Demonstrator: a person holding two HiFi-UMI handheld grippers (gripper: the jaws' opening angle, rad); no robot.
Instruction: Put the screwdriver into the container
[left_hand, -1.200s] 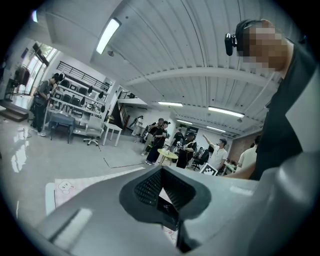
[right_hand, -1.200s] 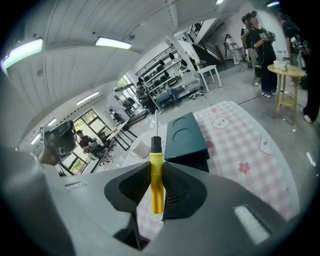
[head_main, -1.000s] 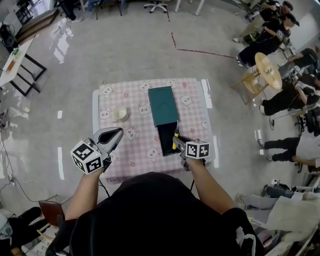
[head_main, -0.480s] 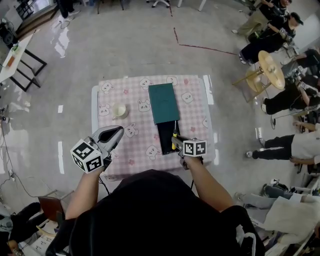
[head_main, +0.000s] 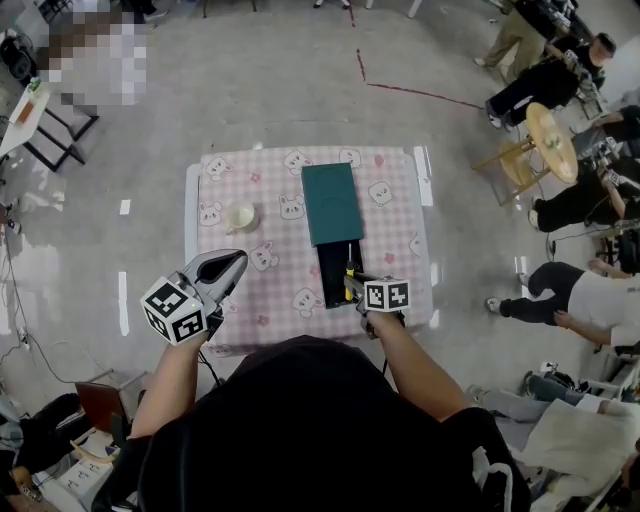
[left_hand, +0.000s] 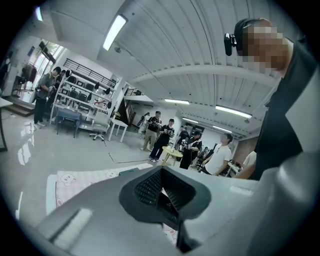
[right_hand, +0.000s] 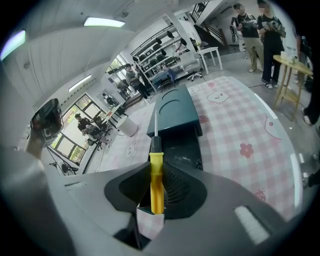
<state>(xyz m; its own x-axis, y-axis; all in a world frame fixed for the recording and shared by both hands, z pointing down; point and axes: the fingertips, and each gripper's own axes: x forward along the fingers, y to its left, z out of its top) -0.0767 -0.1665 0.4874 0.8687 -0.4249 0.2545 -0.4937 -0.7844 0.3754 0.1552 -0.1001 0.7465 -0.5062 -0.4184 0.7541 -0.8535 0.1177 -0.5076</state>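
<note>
The screwdriver (right_hand: 156, 175) has a yellow handle, a black collar and a thin metal shaft. My right gripper (right_hand: 156, 192) is shut on the handle, and the shaft points forward over the container. The container (head_main: 333, 277) is a long dark open box, with its green lid (head_main: 332, 202) slid back over the far half. In the head view the right gripper (head_main: 354, 285) holds the screwdriver (head_main: 349, 276) above the box's right near edge. My left gripper (head_main: 222, 272) hovers shut and empty over the table's near left side; its jaws (left_hand: 161, 192) meet with nothing between them.
A pink checked cloth with bear prints covers the small table (head_main: 390, 240). A white cup (head_main: 240, 217) stands left of the green lid. Several people sit and stand on the floor to the right (head_main: 545, 95), and a round wooden stool (head_main: 553, 140) is near them.
The view has drifted a little. Both grippers stay about where they were, the right one still holding the screwdriver over the box.
</note>
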